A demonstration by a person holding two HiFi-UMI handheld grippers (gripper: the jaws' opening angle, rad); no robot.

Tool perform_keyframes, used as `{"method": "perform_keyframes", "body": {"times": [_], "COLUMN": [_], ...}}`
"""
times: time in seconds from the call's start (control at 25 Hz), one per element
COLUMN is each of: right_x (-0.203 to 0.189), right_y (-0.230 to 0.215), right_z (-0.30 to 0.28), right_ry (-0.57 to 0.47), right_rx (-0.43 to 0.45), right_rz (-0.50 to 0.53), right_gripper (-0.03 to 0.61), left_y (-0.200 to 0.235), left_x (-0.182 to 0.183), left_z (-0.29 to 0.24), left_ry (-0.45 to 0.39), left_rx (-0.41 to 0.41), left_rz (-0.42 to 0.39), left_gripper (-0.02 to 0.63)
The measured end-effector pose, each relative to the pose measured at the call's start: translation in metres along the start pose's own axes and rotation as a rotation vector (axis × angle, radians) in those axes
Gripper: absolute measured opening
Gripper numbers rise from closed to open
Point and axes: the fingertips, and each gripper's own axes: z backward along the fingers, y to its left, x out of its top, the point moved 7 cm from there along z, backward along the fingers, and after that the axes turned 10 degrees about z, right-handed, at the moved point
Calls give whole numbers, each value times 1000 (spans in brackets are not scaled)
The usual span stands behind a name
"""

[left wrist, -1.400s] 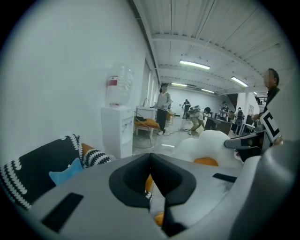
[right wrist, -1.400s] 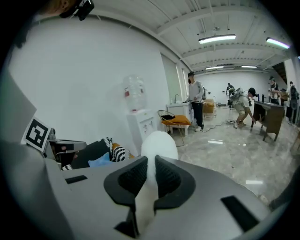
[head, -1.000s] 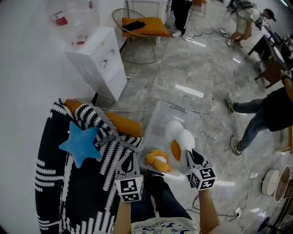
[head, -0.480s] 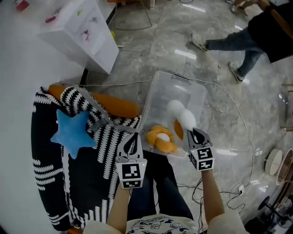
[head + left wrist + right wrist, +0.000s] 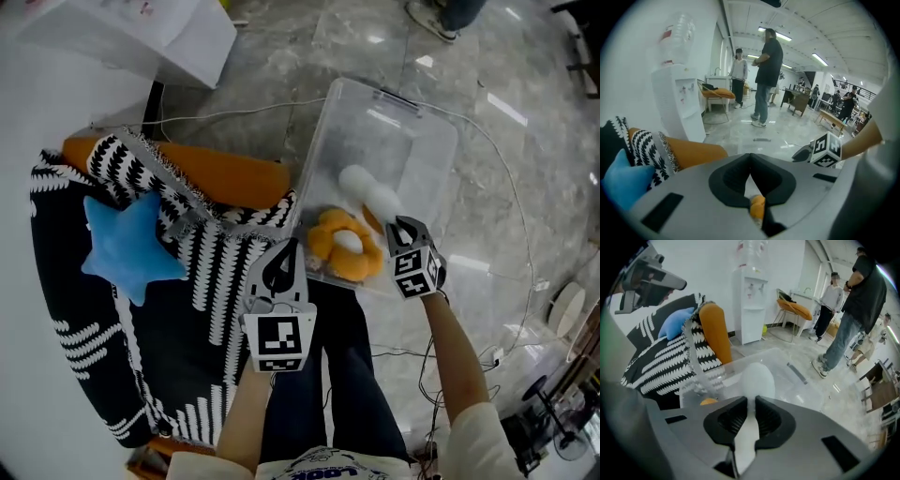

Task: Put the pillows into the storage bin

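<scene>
A: Change?
B: By right tongs (image 5: 400, 225), clamped on white pillow (image 5: 367, 190), it has been lowered into bin (image 5: 417, 155), beside orange pillow (image 5: 345, 246).
A: And left tongs (image 5: 288, 251)?
B: Pressed together, brought down beside bin.

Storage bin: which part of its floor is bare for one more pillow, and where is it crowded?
The far half of the clear storage bin is bare, between its far wall and the white pillow. The near end is crowded: the orange ring pillow occupies the near left corner, and the right gripper holds the white pillow beside it.
</scene>
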Motion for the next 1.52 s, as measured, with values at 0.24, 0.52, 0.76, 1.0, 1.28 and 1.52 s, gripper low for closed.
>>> {"method": "perform_keyframes", "body": {"times": [0.24,0.52,0.76,1.0,1.28,1.52], "right_x": [-33,-43,-62,-75,-76,-22], "right_y": [2,15,59,105,110,77], "right_z": [-84,-137,-160,-150,-121,-44], "right_ry": [139,187,227,192,155,-70], "right_rx": [2,-78,9,116,113,-47], "right_rz": [86,318,547,547,323,-42], "right_gripper": [63,78,104,133,192,170], "left_y": [16,25,21,24,21,14], "left_x": [-47,-96,-122,-135,-126,-98], "left_z": [-29,-42,-43,-31,-13,29], "left_ry": [68,125,149,151,114,32], "left_rx": [6,17,21,31,59,108], "left_rz": [47,93,111,113,104,123], "left_gripper": [14,14,14,14,14,12]}}
